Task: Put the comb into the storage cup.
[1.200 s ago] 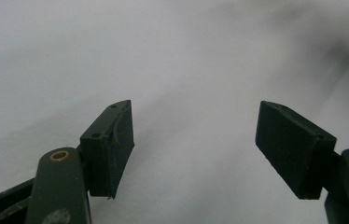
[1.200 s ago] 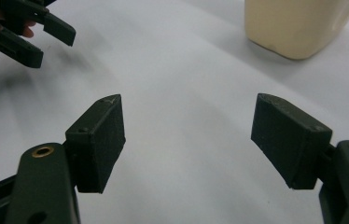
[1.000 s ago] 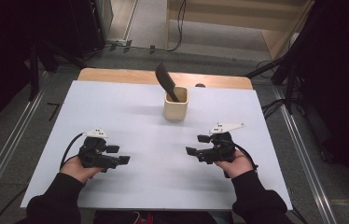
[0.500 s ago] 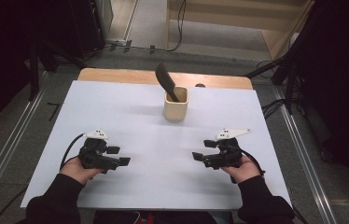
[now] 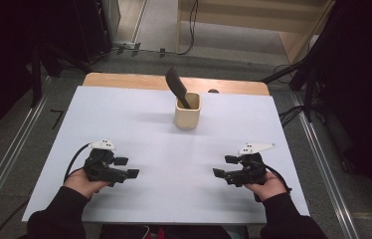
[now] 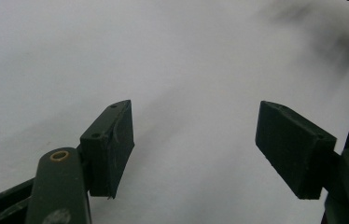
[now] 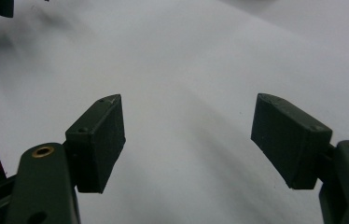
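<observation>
A cream square cup [image 5: 188,112] stands at the far middle of the white table [image 5: 139,129], with a black spatula [image 5: 177,86] leaning out of it to the left. My left gripper [image 5: 127,167] rests low at the near left, open and holding nothing. My right gripper [image 5: 225,166] sits at the near right, also open and holding nothing. Both point inward toward each other. In the left gripper view the gripper [image 6: 193,140] has its jaws wide apart over bare white surface. The right gripper view shows the same for that gripper [image 7: 189,137].
A wooden strip [image 5: 124,80] runs along the table's far edge. Metal rails [image 5: 5,164] flank the table on the floor, with cables [image 5: 293,112] at the right. A wooden shelf unit [image 5: 253,25] stands beyond the table.
Both hands have drawn back toward the near edge and slightly outward. The jaws stayed open. The cup and spatula have not moved.
</observation>
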A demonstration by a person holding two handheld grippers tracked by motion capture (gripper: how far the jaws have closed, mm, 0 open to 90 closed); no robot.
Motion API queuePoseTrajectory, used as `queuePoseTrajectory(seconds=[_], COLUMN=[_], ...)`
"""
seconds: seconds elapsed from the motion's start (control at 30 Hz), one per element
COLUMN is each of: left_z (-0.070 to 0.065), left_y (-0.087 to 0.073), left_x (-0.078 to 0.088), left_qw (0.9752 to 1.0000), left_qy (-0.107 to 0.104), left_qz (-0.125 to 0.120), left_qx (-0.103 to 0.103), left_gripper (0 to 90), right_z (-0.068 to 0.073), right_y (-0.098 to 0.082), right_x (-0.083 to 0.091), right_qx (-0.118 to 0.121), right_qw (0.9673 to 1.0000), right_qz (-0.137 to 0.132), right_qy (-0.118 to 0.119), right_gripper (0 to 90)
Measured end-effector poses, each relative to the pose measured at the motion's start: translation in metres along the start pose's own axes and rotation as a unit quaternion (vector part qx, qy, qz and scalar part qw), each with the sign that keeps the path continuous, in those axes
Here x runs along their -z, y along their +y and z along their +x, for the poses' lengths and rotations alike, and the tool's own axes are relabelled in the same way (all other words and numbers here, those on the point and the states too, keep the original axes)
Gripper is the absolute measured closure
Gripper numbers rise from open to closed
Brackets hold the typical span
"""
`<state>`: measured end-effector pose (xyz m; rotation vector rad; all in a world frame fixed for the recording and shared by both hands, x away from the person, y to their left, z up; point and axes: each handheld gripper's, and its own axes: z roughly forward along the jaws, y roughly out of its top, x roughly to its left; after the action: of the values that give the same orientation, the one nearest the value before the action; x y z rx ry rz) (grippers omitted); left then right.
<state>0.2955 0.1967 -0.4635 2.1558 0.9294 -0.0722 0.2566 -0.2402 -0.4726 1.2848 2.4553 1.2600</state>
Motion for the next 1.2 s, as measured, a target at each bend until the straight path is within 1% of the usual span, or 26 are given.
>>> queuePoseTrajectory(seconds=[0.17, 0.63, 0.77, 0.87, 1.0, 1.2], left_z=[-0.001, -0.002, -0.001, -0.001, -0.001, -0.001], left_y=[-0.001, -0.003, -0.003, -0.003, -0.003, -0.003], left_x=[0.000, 0.001, 0.001, 0.000, -0.001, -0.002], left_qw=[1.0000, 1.0000, 1.0000, 1.0000, 0.9999, 1.0000], left_qy=[-0.001, -0.004, -0.005, -0.007, -0.007, -0.007], left_qz=[-0.001, 0.001, 0.001, 0.001, 0.005, 0.004], left_qx=[-0.001, -0.004, -0.003, -0.004, -0.006, -0.004], left_gripper=[28.4, 28.4, 28.4, 28.4, 28.4, 28.4], right_z=[-0.002, -0.013, -0.017, -0.019, -0.019, -0.018], right_y=[-0.005, -0.017, -0.019, -0.020, -0.020, -0.020], right_x=[0.005, 0.018, 0.019, 0.019, 0.016, 0.015], right_qx=[-0.005, -0.017, -0.019, -0.025, -0.022, -0.016], right_qw=[1.0000, 0.9998, 0.9997, 0.9994, 0.9995, 0.9996], right_qz=[-0.002, 0.003, 0.005, 0.007, 0.011, 0.016], right_qy=[0.001, -0.013, -0.016, -0.022, -0.021, -0.019], right_gripper=[24.2, 24.2, 24.2, 24.2, 24.2, 24.2])
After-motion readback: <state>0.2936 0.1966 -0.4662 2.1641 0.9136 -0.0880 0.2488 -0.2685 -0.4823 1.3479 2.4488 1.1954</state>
